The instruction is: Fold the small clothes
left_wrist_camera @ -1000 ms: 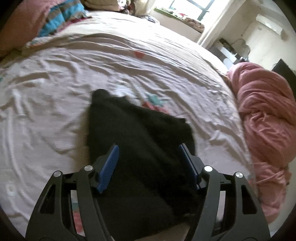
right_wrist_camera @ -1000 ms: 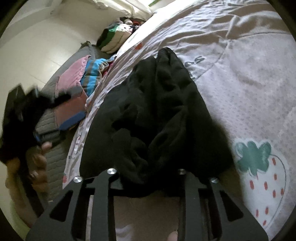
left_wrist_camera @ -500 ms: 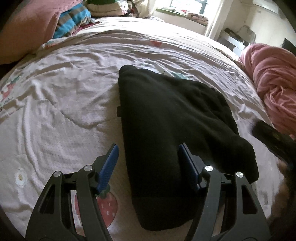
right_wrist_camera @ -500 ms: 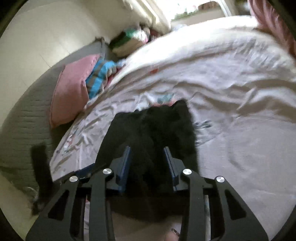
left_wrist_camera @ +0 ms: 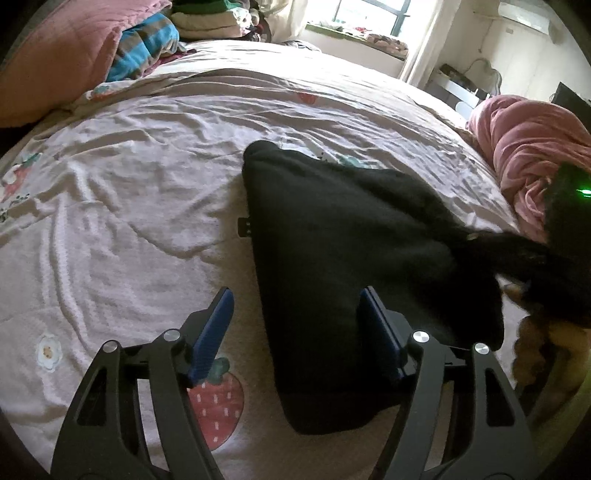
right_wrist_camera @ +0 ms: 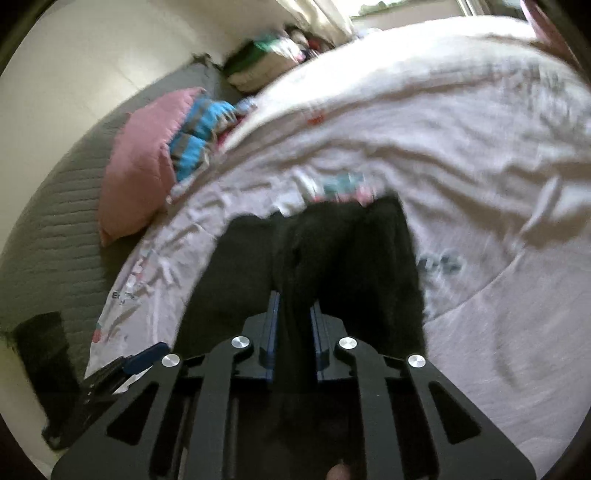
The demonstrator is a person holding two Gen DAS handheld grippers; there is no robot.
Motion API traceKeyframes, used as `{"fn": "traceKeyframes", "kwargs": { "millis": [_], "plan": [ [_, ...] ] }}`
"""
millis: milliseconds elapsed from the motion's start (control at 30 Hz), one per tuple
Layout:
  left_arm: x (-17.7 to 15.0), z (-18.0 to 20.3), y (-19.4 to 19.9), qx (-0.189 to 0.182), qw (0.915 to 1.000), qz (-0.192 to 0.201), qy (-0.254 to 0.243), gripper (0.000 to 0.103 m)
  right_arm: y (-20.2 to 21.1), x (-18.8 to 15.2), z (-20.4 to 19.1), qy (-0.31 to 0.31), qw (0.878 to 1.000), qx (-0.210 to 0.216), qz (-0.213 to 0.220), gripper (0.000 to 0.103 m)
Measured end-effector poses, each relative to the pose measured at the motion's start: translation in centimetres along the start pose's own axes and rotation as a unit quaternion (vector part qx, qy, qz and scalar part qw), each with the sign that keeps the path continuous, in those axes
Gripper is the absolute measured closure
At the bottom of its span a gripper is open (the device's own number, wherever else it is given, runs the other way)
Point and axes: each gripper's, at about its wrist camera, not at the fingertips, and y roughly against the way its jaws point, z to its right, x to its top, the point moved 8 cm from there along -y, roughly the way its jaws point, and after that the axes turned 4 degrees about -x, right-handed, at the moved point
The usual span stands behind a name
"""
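A black garment (left_wrist_camera: 351, 240) lies on the bed's strawberry-print sheet (left_wrist_camera: 129, 221). My left gripper (left_wrist_camera: 295, 332) hovers over the garment's near left edge. Its jaws are opening, and the fabric edge lies under the gap without touching the blue pads (left_wrist_camera: 214, 332). My right gripper (right_wrist_camera: 293, 299) is closing, its pads pinching a bunched fold of the black garment (right_wrist_camera: 369, 251). In the left wrist view the right gripper (left_wrist_camera: 569, 221) shows at the right, green light on, pulling the garment's right edge up off the sheet.
A pink blanket heap (left_wrist_camera: 524, 147) lies at the bed's right side. A pink pillow (left_wrist_camera: 55, 55), a striped blue cloth (left_wrist_camera: 144, 48) and a stack of folded clothes (left_wrist_camera: 207, 18) sit at the far left. A hand (left_wrist_camera: 535, 343) shows under the right gripper.
The right gripper's jaws have closed on a fold of the black garment and lifted it. The left gripper has come down toward the garment's near left edge, and its jaws have widened a little.
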Motion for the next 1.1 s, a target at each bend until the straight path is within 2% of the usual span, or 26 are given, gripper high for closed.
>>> {"fn": "traceKeyframes", "kwargs": {
  "millis": [133, 267, 500, 567, 600, 633, 700, 767, 900, 967, 1033, 1100],
  "plan": [
    [-0.5, 1.5, -0.5, -0.02, 0.9997, -0.014, -0.009, 0.037, 1.4, 0.5, 0.4, 0.052, 0.998, -0.043, 0.014, 0.09],
    [-1.3, 1.8, -1.2, -0.013, 0.9995, -0.025, -0.009, 0.037, -1.5, -1.3, 2.0, 0.066, 0.994, -0.08, -0.025, 0.088],
    [-1.9, 1.8, -1.3, -0.015, 0.9994, -0.028, -0.011, 0.037, -1.1, -2.3, 2.8, 0.054, 0.994, -0.091, -0.008, 0.082],
    [-2.0, 1.9, -1.2, -0.013, 0.9995, -0.027, -0.013, 0.037, -0.1, -2.3, 2.5, 0.05, 0.995, -0.09, 0.002, 0.072],
    [-2.1, 1.8, -1.2, -0.013, 0.9995, -0.027, -0.013, 0.037, 0.7, -2.5, 2.6, 0.045, 0.995, -0.093, 0.006, 0.061],
    [-2.1, 1.8, -1.1, -0.014, 0.9995, -0.026, -0.012, 0.037, 1.5, -2.7, 2.7, 0.038, 0.995, -0.09, 0.01, 0.055],
    [-2.2, 1.7, -1.1, -0.017, 0.9995, -0.025, -0.009, 0.037, 3.1, -3.3, 2.7, 0.022, 0.997, -0.066, 0.018, 0.053],
    [-2.2, 1.7, -1.0, -0.018, 0.9995, -0.023, -0.007, 0.037, 4.2, -4.2, 2.8, 0.01, 0.999, -0.05, 0.014, 0.047],
    [-2.5, 1.7, -0.8, -0.02, 0.9996, -0.02, -0.004, 0.037, 4.2, -6.1, 2.6, -0.015, 1.0, -0.013, -0.015, 0.046],
    [-2.5, 1.7, -0.6, -0.02, 0.9996, -0.02, -0.001, 0.036, 3.3, -6.6, 3.0, -0.024, 0.999, -0.01, -0.029, 0.045],
    [-2.6, 1.6, -0.5, -0.016, 0.9997, -0.02, -0.001, 0.033, 2.3, -6.7, 3.2, -0.032, 0.999, -0.008, -0.041, 0.044],
    [-2.6, 1.6, -0.5, -0.017, 0.9997, -0.02, -0.001, 0.033, 1.6, -6.7, 3.2, -0.026, 0.999, -0.006, -0.041, 0.057]
  ]
}}
